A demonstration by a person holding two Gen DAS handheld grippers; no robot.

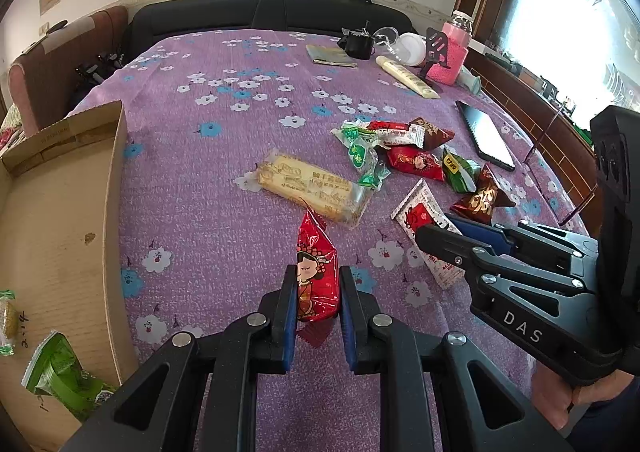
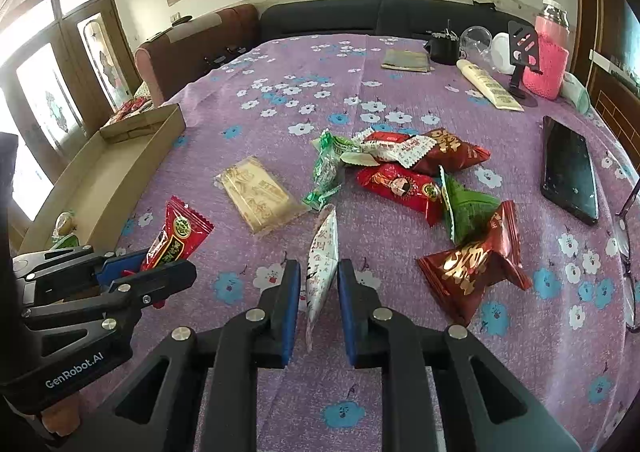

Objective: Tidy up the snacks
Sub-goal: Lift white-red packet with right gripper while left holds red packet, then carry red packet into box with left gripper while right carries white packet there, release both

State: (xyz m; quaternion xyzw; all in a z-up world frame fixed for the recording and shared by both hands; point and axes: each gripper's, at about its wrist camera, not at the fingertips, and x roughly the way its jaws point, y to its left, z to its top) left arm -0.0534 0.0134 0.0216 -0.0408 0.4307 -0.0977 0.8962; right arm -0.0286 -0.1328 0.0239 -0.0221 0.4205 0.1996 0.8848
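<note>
My left gripper (image 1: 318, 280) is shut on a red snack packet (image 1: 316, 272) with a cartoon figure, held upright above the purple flowered cloth (image 1: 224, 172). In the right wrist view the left gripper (image 2: 164, 260) shows at the left with the same red packet (image 2: 178, 232). My right gripper (image 2: 319, 272) is shut on a white snack packet (image 2: 322, 252) with red print, seen edge-on between the blue pads. From the left wrist view the right gripper (image 1: 436, 228) grips that white packet (image 1: 420, 212). A yellow biscuit packet (image 2: 260, 196) lies flat ahead.
A pile of red, green and white snacks (image 2: 400, 172) lies mid-table, with a dark red packet (image 2: 472, 264) nearer. A cardboard tray (image 1: 60, 212) at the left holds green packets (image 1: 60, 372). A phone (image 2: 570, 168), glasses (image 2: 628, 252), a tube (image 2: 488, 86) and a pink bottle (image 2: 550, 52) sit right.
</note>
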